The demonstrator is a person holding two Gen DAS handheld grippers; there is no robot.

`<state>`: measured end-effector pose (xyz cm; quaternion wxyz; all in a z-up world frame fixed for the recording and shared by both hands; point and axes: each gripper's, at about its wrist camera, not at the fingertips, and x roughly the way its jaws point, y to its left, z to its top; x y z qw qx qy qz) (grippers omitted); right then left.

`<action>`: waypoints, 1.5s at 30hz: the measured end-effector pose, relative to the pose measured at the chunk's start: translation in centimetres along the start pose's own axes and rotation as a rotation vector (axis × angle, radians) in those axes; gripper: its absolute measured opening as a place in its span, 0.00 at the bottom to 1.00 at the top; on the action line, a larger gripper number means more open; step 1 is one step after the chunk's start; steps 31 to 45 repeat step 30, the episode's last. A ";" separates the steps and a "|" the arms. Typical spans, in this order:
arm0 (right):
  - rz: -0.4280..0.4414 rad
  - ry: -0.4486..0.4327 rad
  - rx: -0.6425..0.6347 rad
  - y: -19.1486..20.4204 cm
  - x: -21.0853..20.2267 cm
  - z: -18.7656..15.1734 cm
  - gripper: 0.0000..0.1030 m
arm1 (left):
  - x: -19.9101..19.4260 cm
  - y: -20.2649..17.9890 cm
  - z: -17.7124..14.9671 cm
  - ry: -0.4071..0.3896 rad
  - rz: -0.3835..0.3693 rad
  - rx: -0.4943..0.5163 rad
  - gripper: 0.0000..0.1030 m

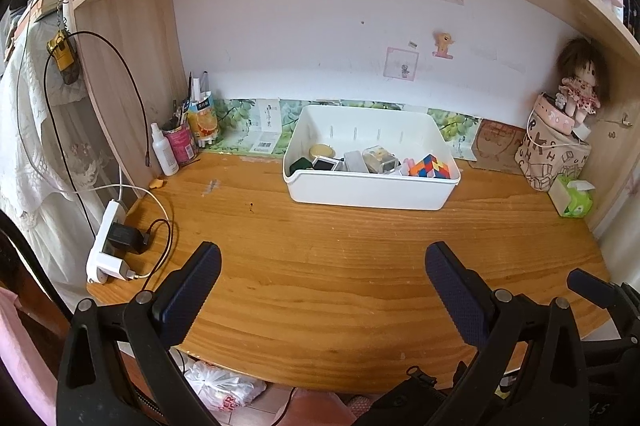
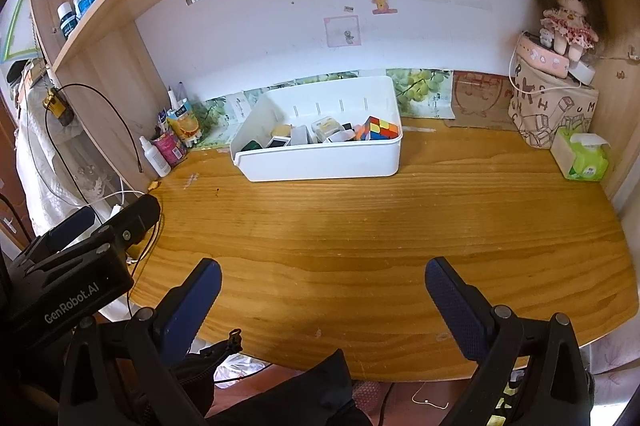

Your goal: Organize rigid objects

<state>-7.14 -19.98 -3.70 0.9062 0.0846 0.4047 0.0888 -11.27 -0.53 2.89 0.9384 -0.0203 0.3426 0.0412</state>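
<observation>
A white plastic bin stands at the back of the wooden desk. Inside it lie a colourful puzzle cube, a clear box, a dark green case, a round tin and other small boxes. My left gripper hovers open over the near desk edge, nothing between its fingers. My right gripper is open and empty too, beside it; its finger shows at the left wrist view's right edge.
At the back left stand a spray bottle, a pen cup and a carton. A power strip with cables lies at the left edge. A tissue pack, a fabric bag and a doll fill the right corner. A shelf runs overhead.
</observation>
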 end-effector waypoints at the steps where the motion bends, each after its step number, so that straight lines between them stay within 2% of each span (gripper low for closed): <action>1: -0.001 0.001 0.002 0.0 0.0 0.0 0.99 | 0.0 -0.1 0.0 -0.001 -0.001 0.002 0.99; 45: 0.003 0.042 0.049 -1.7 -0.1 -1.2 0.99 | -0.2 -1.0 -0.9 0.015 0.008 0.038 0.99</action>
